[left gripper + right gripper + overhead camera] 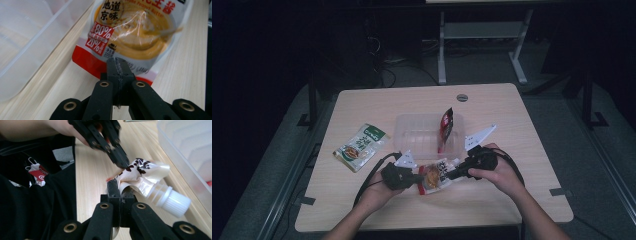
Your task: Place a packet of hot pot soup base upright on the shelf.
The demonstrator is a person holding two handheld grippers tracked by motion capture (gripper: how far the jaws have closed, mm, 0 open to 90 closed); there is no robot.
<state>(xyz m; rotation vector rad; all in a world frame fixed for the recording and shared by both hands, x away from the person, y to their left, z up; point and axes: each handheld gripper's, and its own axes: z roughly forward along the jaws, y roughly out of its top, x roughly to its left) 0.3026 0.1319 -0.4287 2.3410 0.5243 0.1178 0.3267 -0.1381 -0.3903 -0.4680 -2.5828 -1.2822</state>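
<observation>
A sauce pouch (434, 176) with an orange picture, red trim and a white screw cap (172, 201) hangs just above the table's front middle, stretched between both grippers. My left gripper (418, 178) is shut on the pouch's red bottom edge (117, 62). My right gripper (452, 174) is shut on the crumpled top of the pouch (140, 175), beside the cap (119, 191). In the right gripper view the left gripper (122, 162) pinches the far end of the pouch.
A clear plastic container (404, 135) stands just behind the pouch, with a red packet (445, 125) upright at its right side. A green and white snack bag (360, 146) lies on the table to the left. The container's wall (30, 37) is close to the left gripper.
</observation>
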